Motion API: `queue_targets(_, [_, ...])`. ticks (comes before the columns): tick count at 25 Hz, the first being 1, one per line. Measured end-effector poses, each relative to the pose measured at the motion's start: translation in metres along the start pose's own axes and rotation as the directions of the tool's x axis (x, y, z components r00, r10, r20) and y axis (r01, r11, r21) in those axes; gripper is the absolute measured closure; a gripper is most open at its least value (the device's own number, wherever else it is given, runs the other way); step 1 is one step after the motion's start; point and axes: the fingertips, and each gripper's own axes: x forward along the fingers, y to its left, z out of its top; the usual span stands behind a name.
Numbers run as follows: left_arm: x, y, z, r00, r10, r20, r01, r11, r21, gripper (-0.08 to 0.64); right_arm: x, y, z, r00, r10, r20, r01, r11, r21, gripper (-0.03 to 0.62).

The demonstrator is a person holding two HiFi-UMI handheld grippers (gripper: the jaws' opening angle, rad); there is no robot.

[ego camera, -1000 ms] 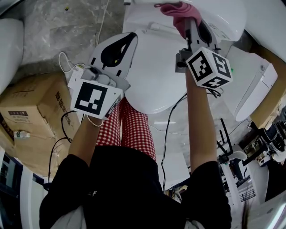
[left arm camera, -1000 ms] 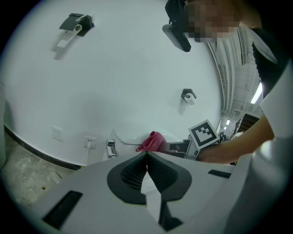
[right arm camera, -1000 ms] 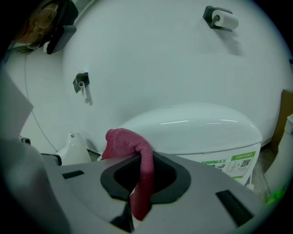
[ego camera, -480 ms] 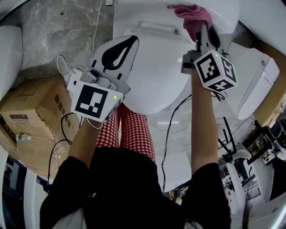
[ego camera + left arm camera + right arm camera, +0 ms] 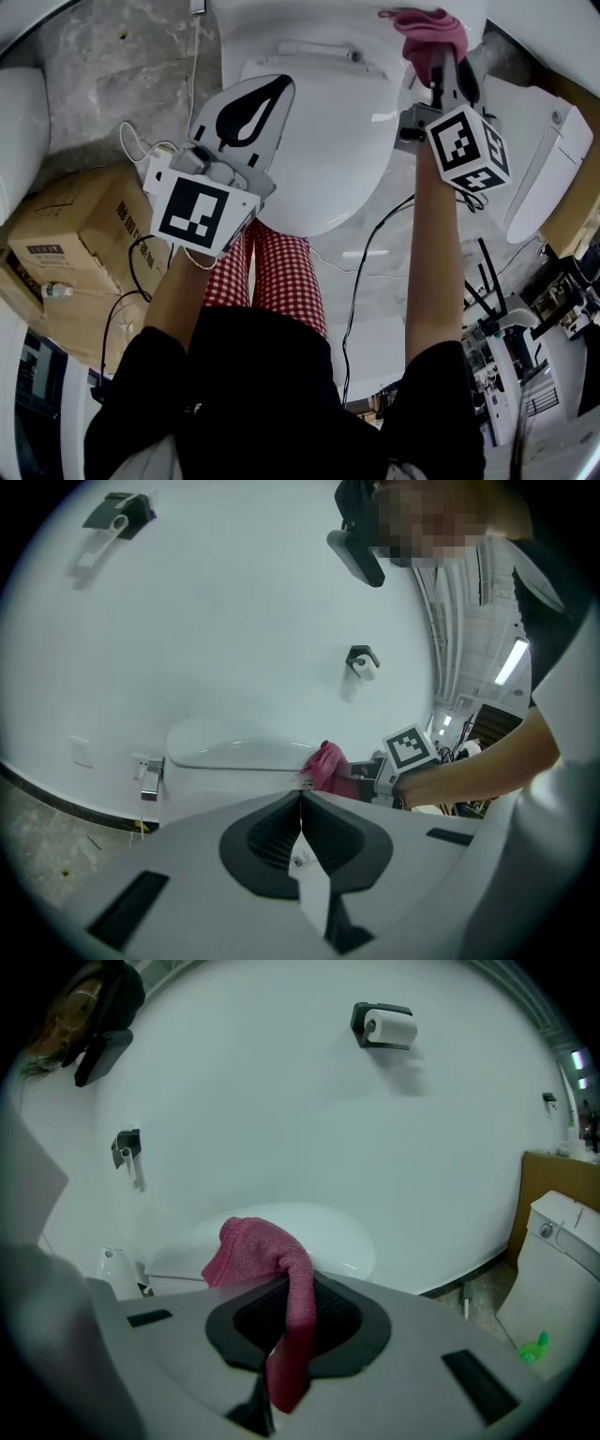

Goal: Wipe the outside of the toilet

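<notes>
Right gripper view: right hand-held gripper [image 5: 289,1283] clamps pink cloth [image 5: 255,1251] near toilet [image 5: 333,1232].

Open floor [image 5: 112,56] left of the toilet [image 5: 319,141], up near its back. Lower on that side, a cardboard box [image 5: 75,225] and loose wires [image 5: 128,141] in the way. Right of the toilet, only a thin gap before another white toilet [image 5: 553,173]. Legs [image 5: 281,272] close in front.
</notes>
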Motion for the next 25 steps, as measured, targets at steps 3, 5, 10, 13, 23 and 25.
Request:
queue_targets(3, [0.004, -0.003, -0.001, 1.0, -0.007, -0.004, 0.007, 1.0, 0.004, 0.551, -0.003, -0.012, 0.0, 1.0, -0.021, 0.006, 0.021, 1.0, 0.01, 0.537])
queue_targets(5, [0.007, -0.007, 0.0, 1.0, -0.012, 0.008, 0.012, 1.0, 0.008, 0.551, -0.005, -0.018, 0.0, 1.0, -0.027, 0.006, 0.027, 1.0, 0.007, 0.537])
queue_targets(10, [0.01, -0.014, -0.001, 1.0, -0.016, -0.002, 0.016, 1.0, 0.011, 0.551, -0.01, -0.031, 0.002, 0.999, -0.044, 0.011, 0.044, 0.999, 0.013, 0.537])
queue_targets(13, [0.012, -0.017, -0.004, 1.0, -0.021, -0.013, 0.021, 1.0, 0.01, 0.551, -0.012, -0.04, 0.002, 0.998, -0.064, 0.013, 0.064, 0.998, 0.026, 0.537])
queue_targets(23, [0.012, -0.023, -0.006, 0.999, -0.041, -0.023, 0.042, 0.999, 0.018, 0.551, -0.028, -0.067, 0.002, 0.987, -0.161, 0.024, 0.161, 0.987, 0.015, 0.537])
queue_targets(25, [0.011, -0.024, -0.002, 0.999, -0.044, -0.015, 0.044, 0.999, 0.021, 0.551, -0.035, -0.07, 0.003, 0.984, -0.177, 0.037, 0.176, 0.984, 0.019, 0.537])
